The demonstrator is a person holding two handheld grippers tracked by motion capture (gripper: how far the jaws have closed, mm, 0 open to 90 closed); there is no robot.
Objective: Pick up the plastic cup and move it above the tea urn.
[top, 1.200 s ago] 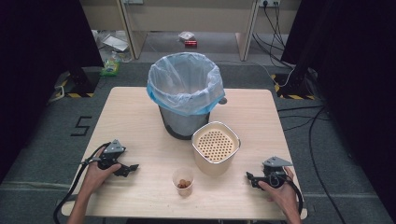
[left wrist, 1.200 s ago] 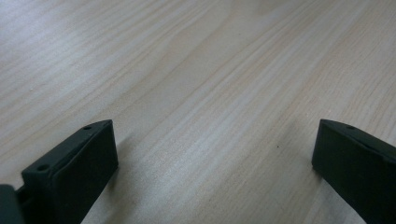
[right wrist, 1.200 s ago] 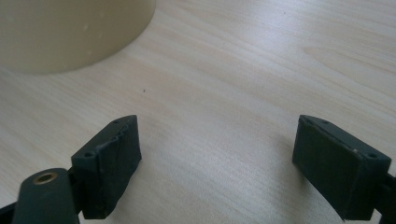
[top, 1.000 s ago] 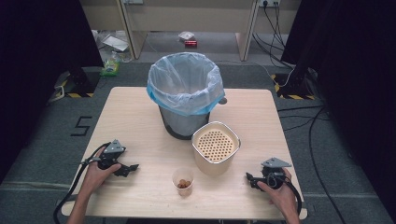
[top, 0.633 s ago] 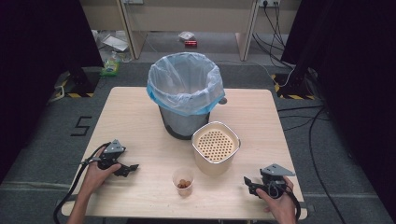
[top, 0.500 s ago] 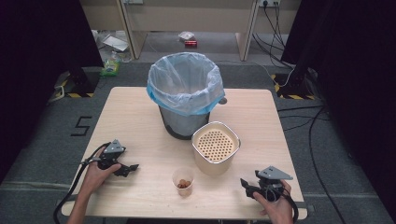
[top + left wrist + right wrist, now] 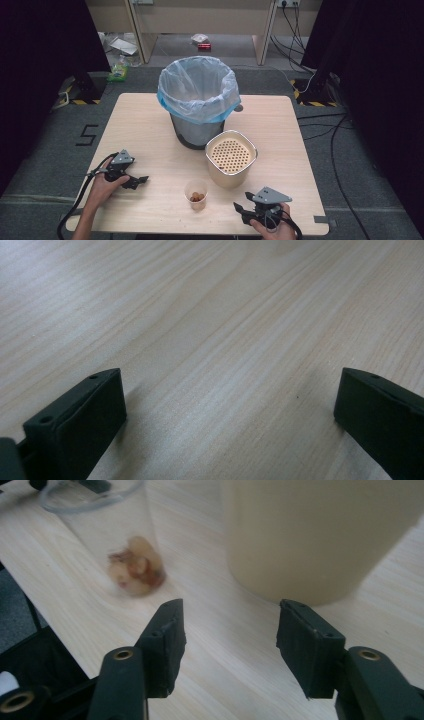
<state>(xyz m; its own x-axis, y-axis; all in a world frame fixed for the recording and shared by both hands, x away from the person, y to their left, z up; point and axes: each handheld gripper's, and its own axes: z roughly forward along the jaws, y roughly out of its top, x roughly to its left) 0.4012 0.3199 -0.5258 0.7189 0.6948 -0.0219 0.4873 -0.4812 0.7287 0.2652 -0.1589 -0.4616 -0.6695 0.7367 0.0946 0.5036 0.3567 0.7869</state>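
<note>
The left hand-held gripper [image 7: 134, 180] rests empty and wide-jawed on the wooden surface [image 7: 150, 125], while the right hand-held gripper [image 7: 243, 209], also parted and empty, points at the small clear cup [image 7: 196, 193] of brownish bits beside the perforated cream container [image 7: 231, 157], apparently approaching a grasp that needs the jaws astride the cup.

The desk [image 7: 150, 125] is pale wood, matt, with fine straight grain. At 12 o'clock the bin [image 7: 192, 132] wears a thin, glossy, crinkled plastic liner [image 7: 200, 90]. The cream pot [image 7: 230, 167] looks like smooth matt plastic; the cup [image 7: 196, 192] is clear plastic. Gripper jaws are matt black plastic.
</note>
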